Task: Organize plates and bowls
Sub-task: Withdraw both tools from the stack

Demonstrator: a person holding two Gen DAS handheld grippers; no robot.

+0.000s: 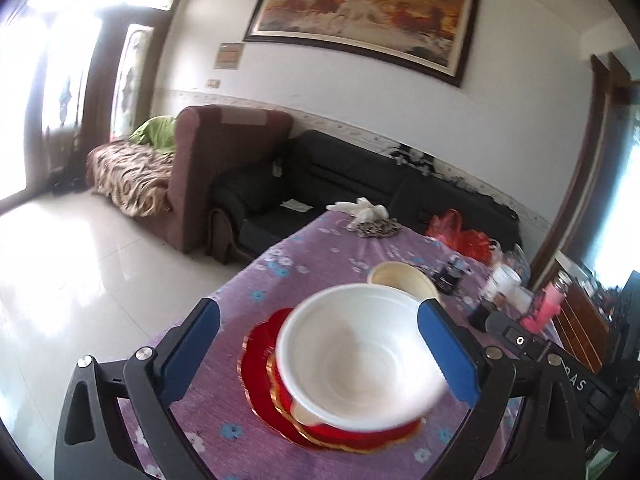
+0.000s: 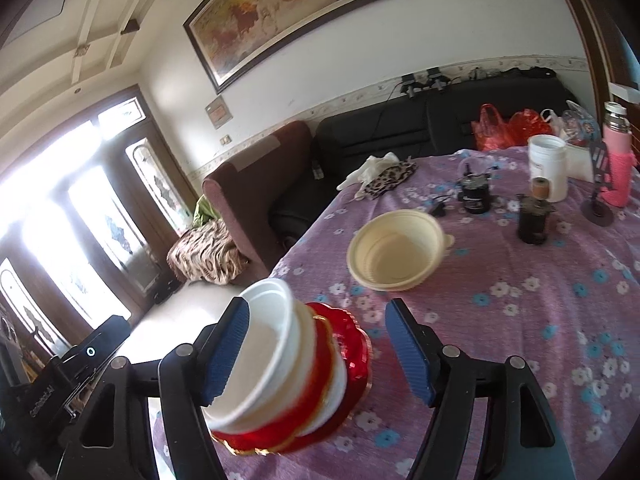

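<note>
Left wrist view. We look along the left hand-held gripper [image 1: 318, 344], whose blue pads [image 1: 192, 354] stand spread wide to either side of a white bowl [image 1: 360, 356]. The left pad is clear of the bowl; the right pad lies at its rim, and we cannot tell whether it touches. The white bowl sits on a stack of red plates [image 1: 264, 364] with gold edging, and the stack rests on the counter [image 1: 248, 292] under a purple flowered cloth. Just behind the white bowl stands a cream bowl [image 1: 400, 278], partly hidden by it. Beyond it we see a dark jar [image 1: 450, 276] and a white container [image 1: 506, 280]; a red bag [image 1: 456, 232] lies at the far edge.

Right wrist view. The right hand-held gripper [image 2: 320, 354] is likewise spread, its pads pinching nothing. The stack of white bowl [image 2: 264, 352] and red plates [image 2: 340, 384] appears between the fingers, close against the left pad [image 2: 228, 354] and apart from the right pad. It stands at the near left edge of the counter [image 2: 520, 320]. The cream bowl [image 2: 396, 250] stands alone farther in, well apart from the stack. Behind it we note the dark jar [image 2: 474, 196], the white container [image 2: 548, 166] and a pink bottle [image 2: 618, 160].
</note>
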